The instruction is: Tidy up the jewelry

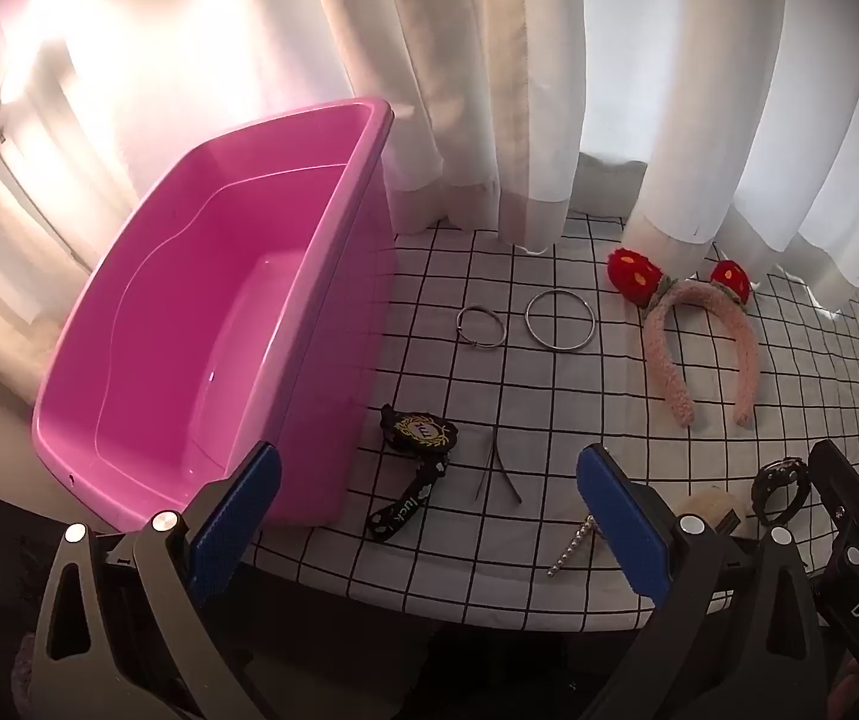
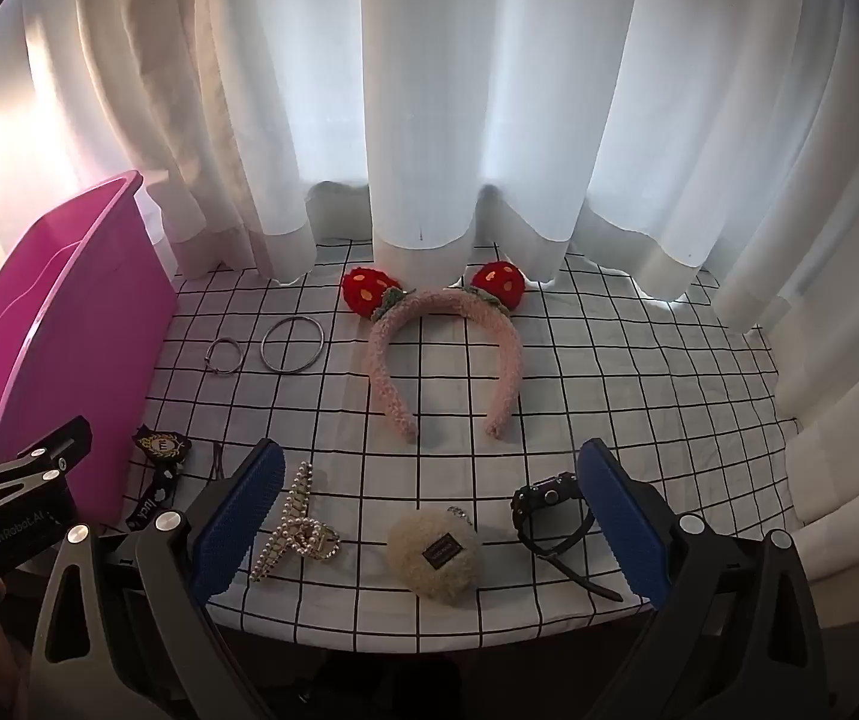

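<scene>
1. My left gripper (image 1: 429, 516) has its blue pads spread wide with nothing between them; it hovers at the near edge of the checked tablecloth (image 1: 549, 396), just right of the pink tub (image 1: 213, 312).
2. My right gripper (image 2: 432, 516) is spread just as wide and is also empty, hanging over the near row of pieces.
3. The tub holds nothing that I can see, so I judge the sorting has not begun; this is the choosing and reaching step.
4. Everything lies on the cloth: two metal rings (image 2: 293, 344) near the tub, the strawberry headband (image 2: 444, 354) in the middle, a black strap marked "luck" (image 1: 411, 468) and a thin dark pin (image 1: 498, 474) before my left pads.
5. Between my right pads sit a pearl hair claw (image 2: 300, 525), a fluffy cream pouch (image 2: 434, 555) and a black watch (image 2: 549, 510).
6. Next, I think, my right gripper should drop onto the pouch, the bulkiest target, close, then carry it left over the tub's rim.
7. The rings and pin lie flat; they will need a low, careful pinch.
</scene>
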Action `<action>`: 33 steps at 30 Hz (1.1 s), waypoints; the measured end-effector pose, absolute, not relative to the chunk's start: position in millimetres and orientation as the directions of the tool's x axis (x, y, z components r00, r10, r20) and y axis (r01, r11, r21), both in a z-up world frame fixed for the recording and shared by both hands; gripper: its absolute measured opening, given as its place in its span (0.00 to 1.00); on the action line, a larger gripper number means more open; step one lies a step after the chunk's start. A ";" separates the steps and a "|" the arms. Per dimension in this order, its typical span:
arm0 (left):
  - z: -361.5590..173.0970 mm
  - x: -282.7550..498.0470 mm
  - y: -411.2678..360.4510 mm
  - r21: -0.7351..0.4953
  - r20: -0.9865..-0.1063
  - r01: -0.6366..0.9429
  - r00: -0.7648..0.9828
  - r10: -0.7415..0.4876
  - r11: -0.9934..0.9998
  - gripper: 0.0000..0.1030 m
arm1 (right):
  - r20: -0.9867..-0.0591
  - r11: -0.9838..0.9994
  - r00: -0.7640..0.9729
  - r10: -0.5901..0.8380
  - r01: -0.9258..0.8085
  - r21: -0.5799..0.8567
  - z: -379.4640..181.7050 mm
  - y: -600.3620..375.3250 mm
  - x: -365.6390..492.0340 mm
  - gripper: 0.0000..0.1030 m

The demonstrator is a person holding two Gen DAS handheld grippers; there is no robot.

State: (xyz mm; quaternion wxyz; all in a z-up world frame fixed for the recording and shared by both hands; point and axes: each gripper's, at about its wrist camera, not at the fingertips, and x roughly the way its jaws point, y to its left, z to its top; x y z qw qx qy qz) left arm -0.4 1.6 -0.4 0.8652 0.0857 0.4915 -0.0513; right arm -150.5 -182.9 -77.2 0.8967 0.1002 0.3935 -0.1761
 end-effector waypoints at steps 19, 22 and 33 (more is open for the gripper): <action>2.4 -2.8 15.3 0.138 -0.845 0.147 0.533 0.040 0.979 0.94 | -0.738 0.924 0.632 -0.235 0.381 0.032 -73.5 -177.1 -150.5 0.91; 3.0 -2.4 15.5 0.138 -0.846 0.144 0.532 0.041 0.980 0.94 | -0.738 0.924 0.632 -0.235 0.381 0.033 -74.0 -178.0 -150.0 0.91; 3.5 -1.2 16.9 0.138 -0.846 0.145 0.532 0.041 0.980 0.94 | -0.736 0.923 0.634 -0.237 0.383 0.034 -73.8 -176.8 -151.2 0.91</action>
